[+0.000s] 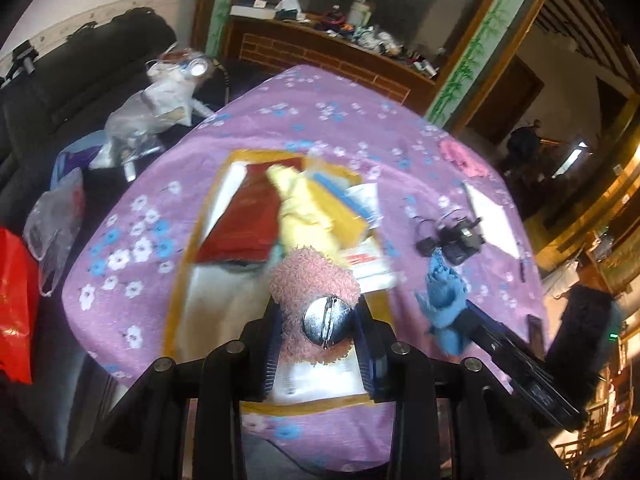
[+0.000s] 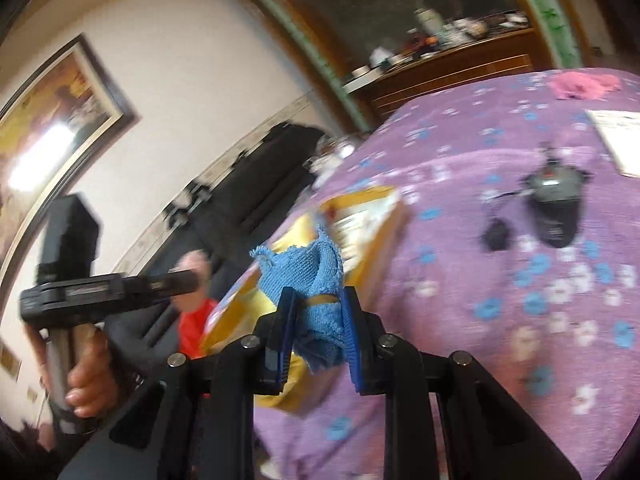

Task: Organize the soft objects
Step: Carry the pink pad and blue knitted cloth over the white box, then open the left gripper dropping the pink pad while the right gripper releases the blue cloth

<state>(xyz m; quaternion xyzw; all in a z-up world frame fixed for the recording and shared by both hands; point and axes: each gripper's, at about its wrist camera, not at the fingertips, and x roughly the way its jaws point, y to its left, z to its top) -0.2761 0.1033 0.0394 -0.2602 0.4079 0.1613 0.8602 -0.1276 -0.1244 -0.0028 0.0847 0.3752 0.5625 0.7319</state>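
Currently left gripper (image 1: 316,320) clamps the pink fluffy cloth (image 1: 312,280), right gripper (image 2: 316,312) pinches the blue cloth (image 2: 308,276). The yellow box (image 1: 176,280) sits just ahead, below the left one. Blurry, probably mid-carry: keep both grips firm, release low inside the box.

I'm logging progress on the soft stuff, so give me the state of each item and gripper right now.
left gripper: shut on pink fuzzy item
pink fuzzy item: held above box
right gripper: shut on blue cloth
blue cloth: held, bunched
yellow cloth: lying in box
box: open
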